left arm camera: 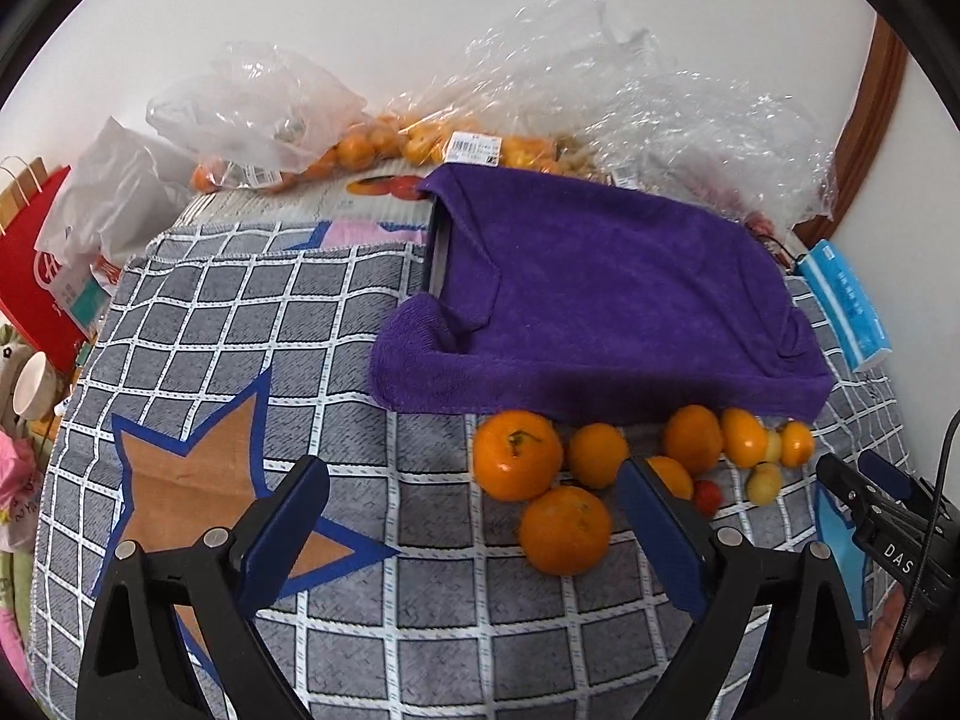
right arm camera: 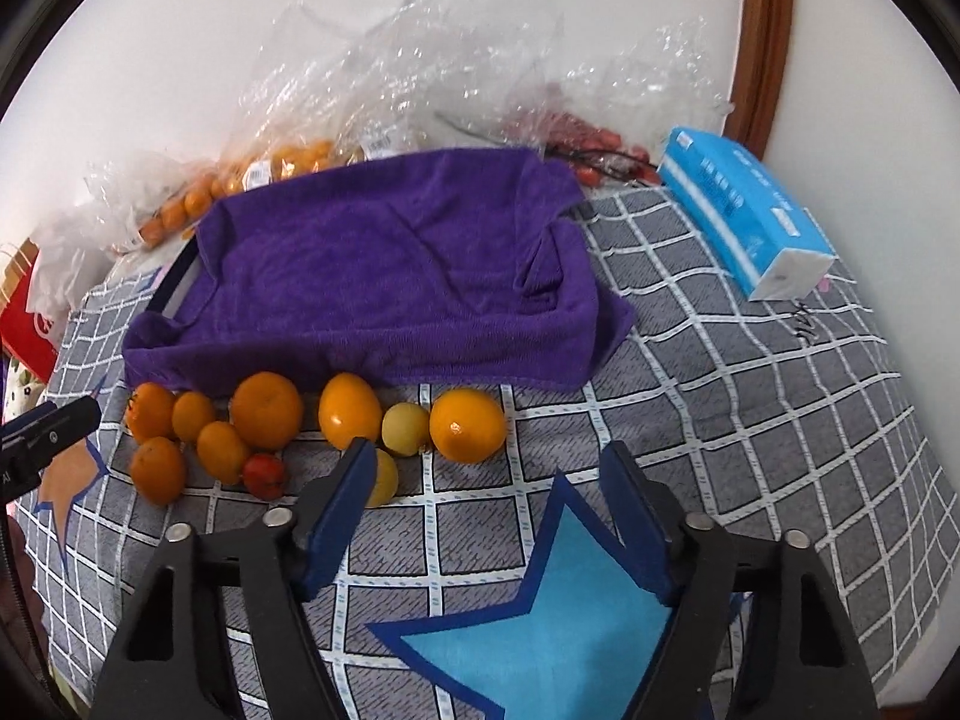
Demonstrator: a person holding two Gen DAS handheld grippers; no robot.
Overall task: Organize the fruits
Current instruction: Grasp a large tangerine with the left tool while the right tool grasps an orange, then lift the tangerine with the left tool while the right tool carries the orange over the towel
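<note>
Between the blue-padded jaws of the left gripper [left arm camera: 474,531] lies only the grey checked cloth with star patches [left arm camera: 240,324] that covers the bench; the jaws stand wide apart and hold nothing. Just right of its right finger sits a large round orange [left arm camera: 564,530], with a second large orange bearing a green stem [left arm camera: 517,455] touching it on the far side. The right gripper [right arm camera: 486,501] also hovers with jaws apart and empty, above a light-blue star patch [right arm camera: 552,636]. Beside its left finger a pale yellow round fruit [right arm camera: 386,476] is partly hidden. Farther out, the loose fruits lie in a row: a bright orange [right arm camera: 467,425], a small yellow fruit [right arm camera: 405,428], an oval orange-yellow fruit [right arm camera: 349,411], a big round orange [right arm camera: 266,411], several smaller oranges [right arm camera: 193,416] and a small red tomato-like fruit [right arm camera: 264,476]. Beyond the row, touching it, a purple towel [right arm camera: 384,276] drapes over a shallow dark tray [right arm camera: 174,282]. Clear plastic bags of small oranges [right arm camera: 288,162] rest along the far wall. At far right lies a blue tissue pack [right arm camera: 744,210].
</note>
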